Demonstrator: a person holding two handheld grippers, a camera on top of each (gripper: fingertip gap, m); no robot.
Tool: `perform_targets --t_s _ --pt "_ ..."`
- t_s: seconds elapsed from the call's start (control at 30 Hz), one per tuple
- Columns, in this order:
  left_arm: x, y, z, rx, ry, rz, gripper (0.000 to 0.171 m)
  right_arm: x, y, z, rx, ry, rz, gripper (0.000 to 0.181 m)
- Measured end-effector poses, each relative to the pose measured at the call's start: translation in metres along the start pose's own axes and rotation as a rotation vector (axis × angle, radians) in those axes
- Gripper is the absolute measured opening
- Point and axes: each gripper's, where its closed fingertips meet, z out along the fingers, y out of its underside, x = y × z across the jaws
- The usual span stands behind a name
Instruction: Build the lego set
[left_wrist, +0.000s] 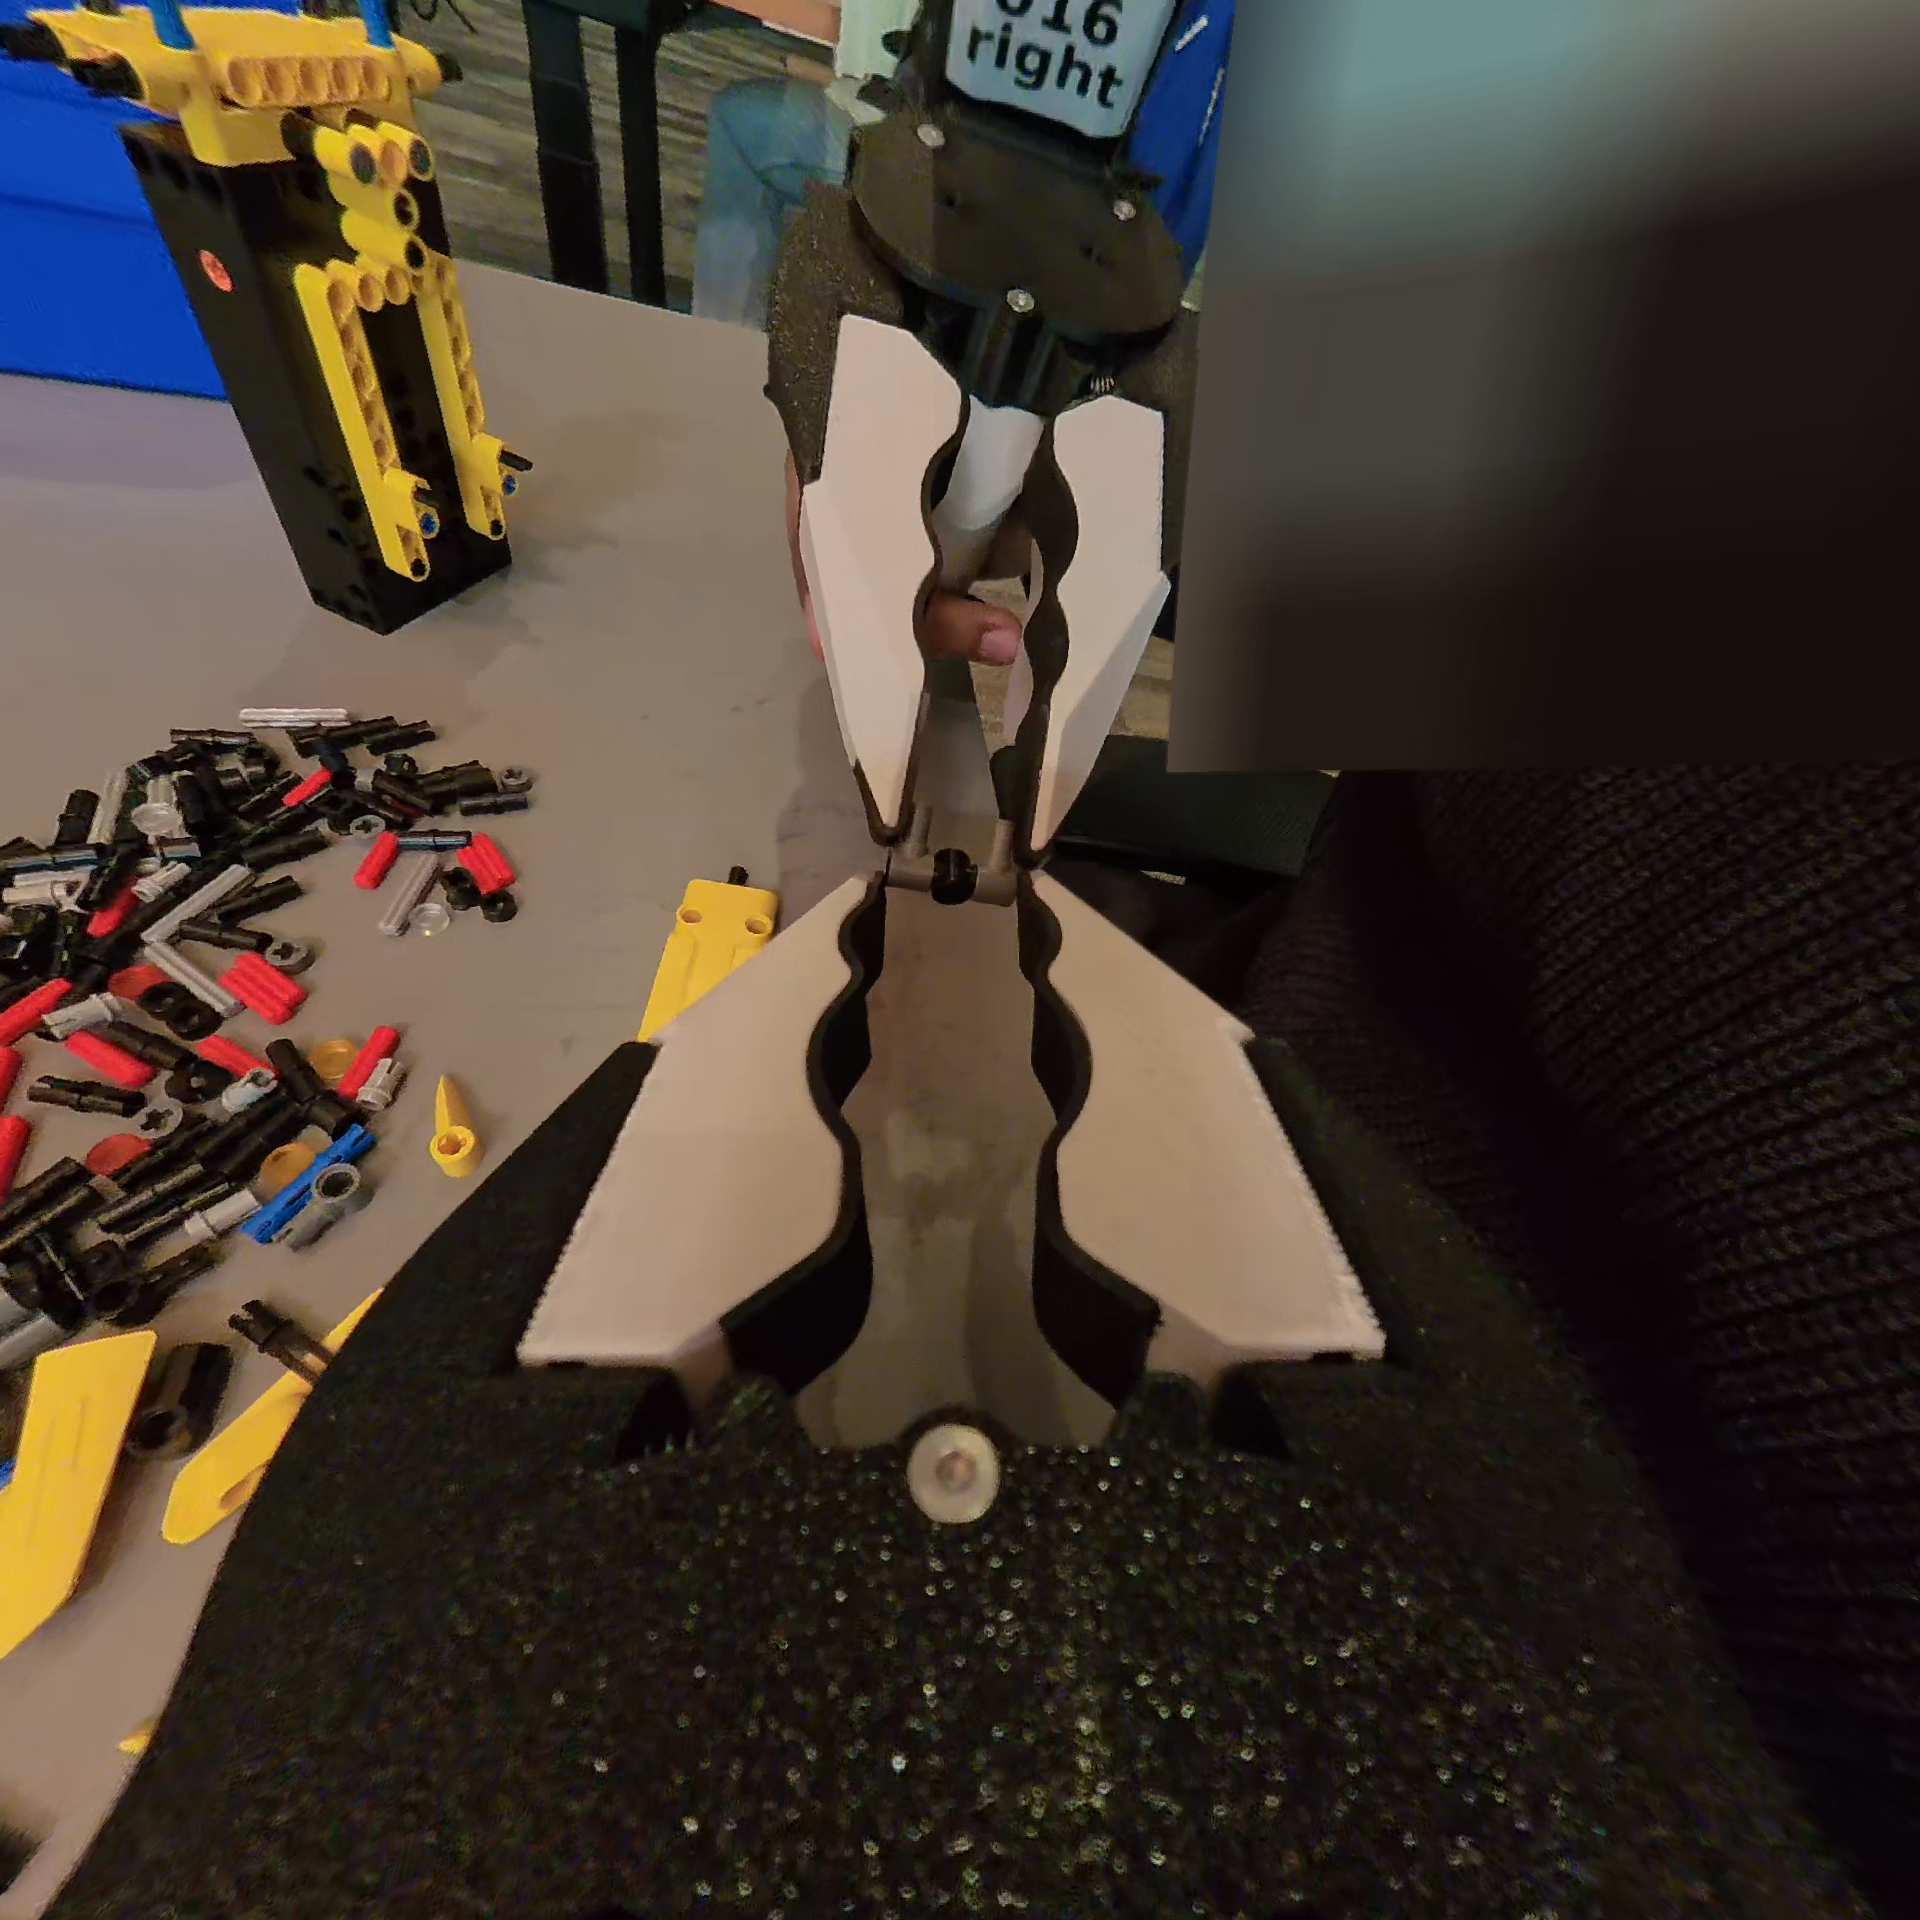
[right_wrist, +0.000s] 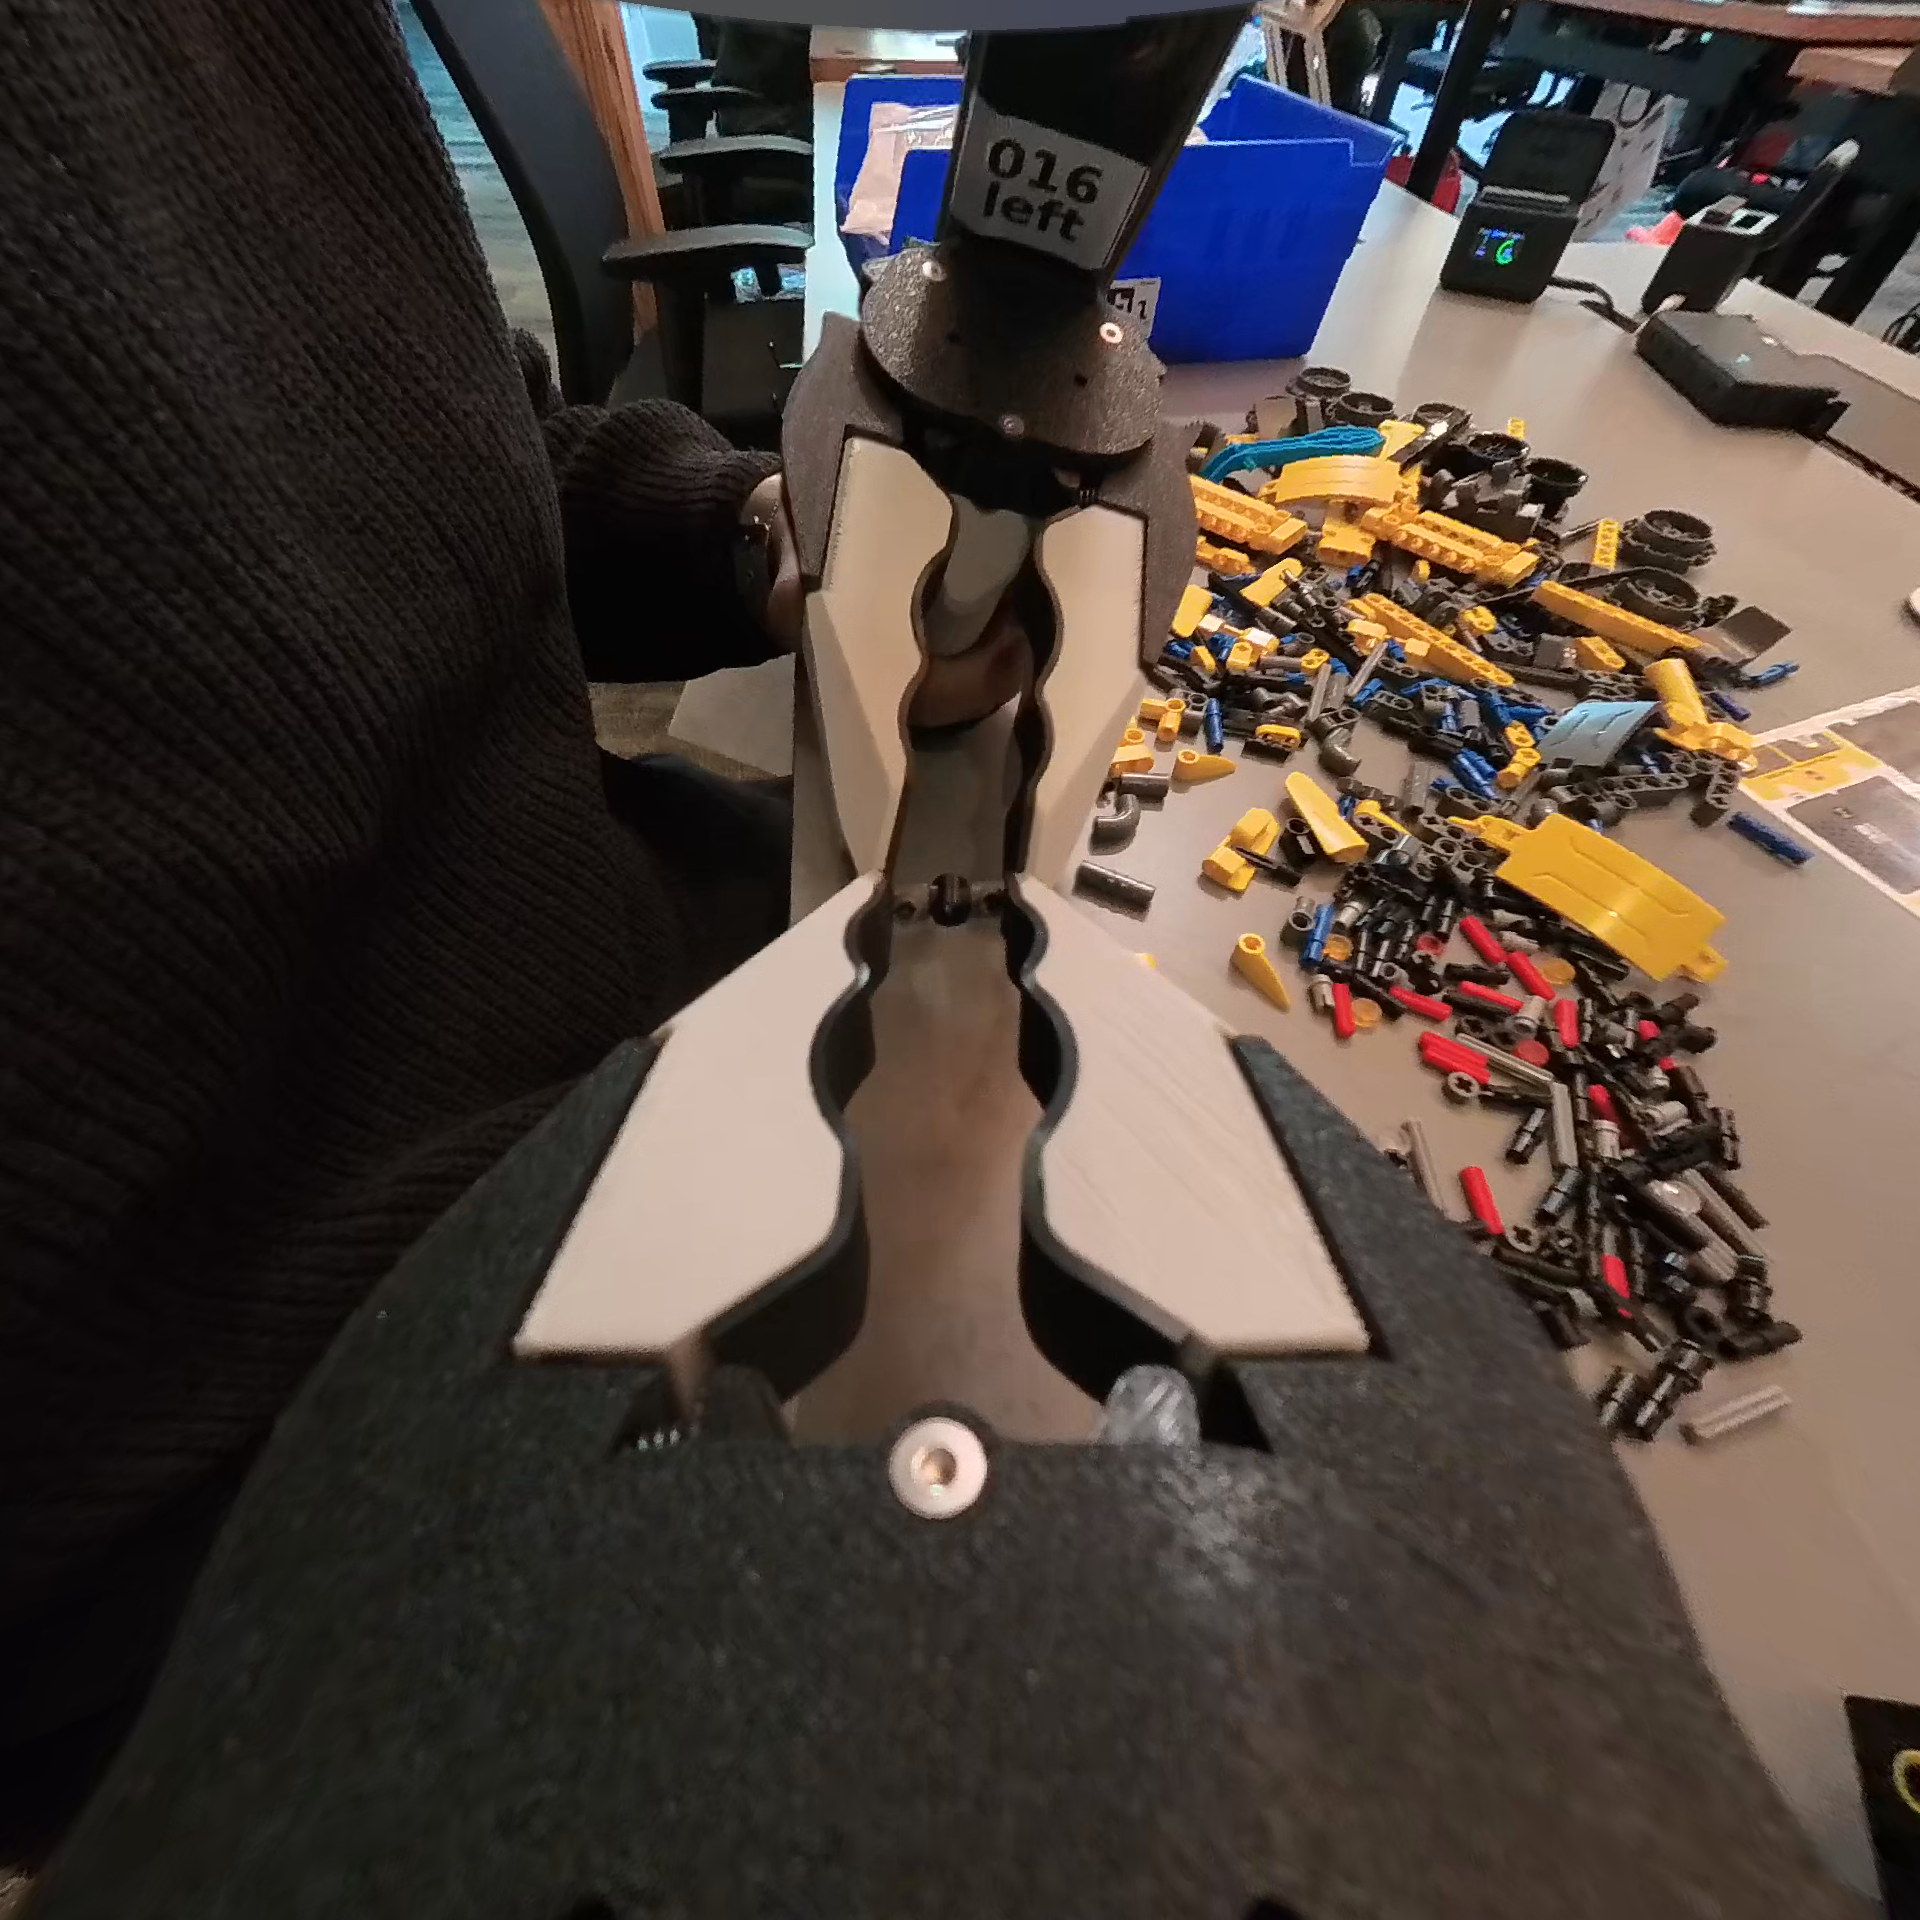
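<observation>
A small grey axle piece with a black bush at its middle (left_wrist: 948, 876) hangs in the air between the two grippers, which meet tip to tip over the grey table's (left_wrist: 644, 582) near edge. My left gripper (left_wrist: 951, 885) is shut on the piece from below in its own view. My right gripper (left_wrist: 961, 844) comes down from above and also grips it. In the right wrist view the same piece (right_wrist: 948, 899) sits between my right gripper (right_wrist: 948, 912) and the left gripper (right_wrist: 951, 875). A person's finger (left_wrist: 971, 629) shows behind the right gripper.
A black-and-yellow built model (left_wrist: 312, 343) stands at the back left. A pile of black, red, grey and yellow loose pieces (left_wrist: 187, 987) lies beside the grippers, as does a yellow panel (left_wrist: 712, 945). A blue bin (right_wrist: 1247, 239), black devices (right_wrist: 1517, 229) and a booklet (right_wrist: 1849, 790) lie farther off. A black knitted sleeve (right_wrist: 260, 727) fills one side.
</observation>
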Motion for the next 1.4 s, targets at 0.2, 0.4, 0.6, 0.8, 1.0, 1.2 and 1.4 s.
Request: perform_targets --t_s 0.2,0.4,0.6,0.8,1.0,1.2,1.4 --pt "-0.005 -0.017 -0.011 0.135 0.006 -0.070 0.027 0.010 -0.009 -0.008 0.054 0.072 -0.028 0.021" --pt "-0.018 -0.030 -0.022 0.264 0.133 -0.414 0.027 0.013 -0.021 -0.013 0.077 0.159 -0.143 0.021" --pt "-0.009 -0.032 -0.018 0.273 0.239 -0.531 0.025 0.018 -0.018 -0.007 -0.001 0.241 -0.272 0.021" --pt "-0.012 -0.031 -0.016 0.290 0.261 -0.609 0.007 0.015 -0.024 -0.004 0.019 0.242 -0.308 0.021" --pt "-0.019 -0.030 -0.019 0.312 0.254 -0.652 0.006 0.026 -0.016 -0.002 -0.018 0.300 -0.291 0.041" --pt "-0.014 -0.027 -0.016 0.281 0.282 -0.678 0.006 0.021 -0.011 0.003 -0.027 0.281 -0.348 0.036" --pt "-0.013 -0.025 -0.014 0.249 0.262 -0.672 0.006 0.019 -0.011 0.004 -0.030 0.278 -0.391 0.024"
